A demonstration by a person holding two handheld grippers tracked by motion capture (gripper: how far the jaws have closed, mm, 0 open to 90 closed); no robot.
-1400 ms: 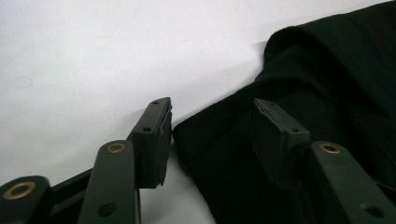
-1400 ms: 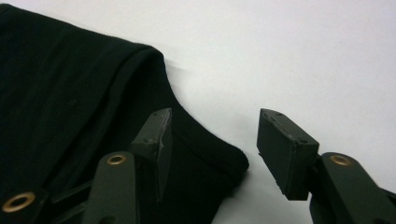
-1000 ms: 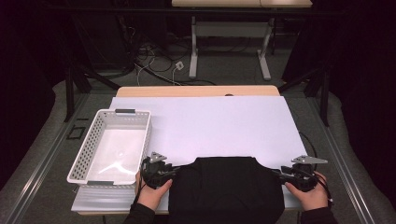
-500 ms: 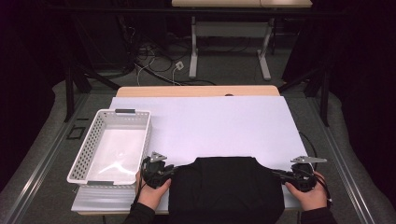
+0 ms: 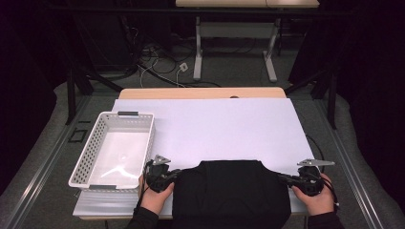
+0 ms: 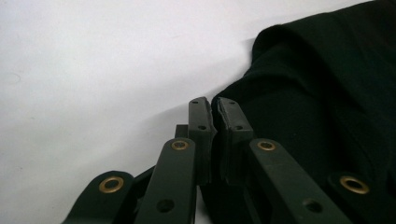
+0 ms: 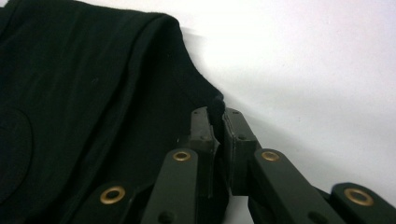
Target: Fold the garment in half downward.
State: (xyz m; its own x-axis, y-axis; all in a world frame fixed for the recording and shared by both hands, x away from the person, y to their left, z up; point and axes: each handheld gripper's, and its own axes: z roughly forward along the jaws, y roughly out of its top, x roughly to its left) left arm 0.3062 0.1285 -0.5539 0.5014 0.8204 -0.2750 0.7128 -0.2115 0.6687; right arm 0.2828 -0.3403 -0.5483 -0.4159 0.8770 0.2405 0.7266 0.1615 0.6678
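Observation:
A black garment [image 5: 231, 191] lies flat on the near edge of the white table sheet [image 5: 215, 129], partly hanging over the front. My left gripper [image 5: 175, 175] is at its left edge and has just been closing. In the left gripper view its pads [image 6: 212, 109] meet on the rim of the black cloth [image 6: 317, 93]. My right gripper [image 5: 282, 179] is at the garment's right edge and has also just been closing. In the right gripper view a nub of black fabric [image 7: 84, 93] sticks up between the pressed pads [image 7: 215, 114].
A white perforated basket [image 5: 81, 157] stands empty on the table's left side, just beyond my left hand. The far half of the white sheet is bare. A wooden strip [image 5: 200, 93] borders the back, and cables lie on the floor behind.
Both hands and the garment stay in place. The high view shows no clear shift.

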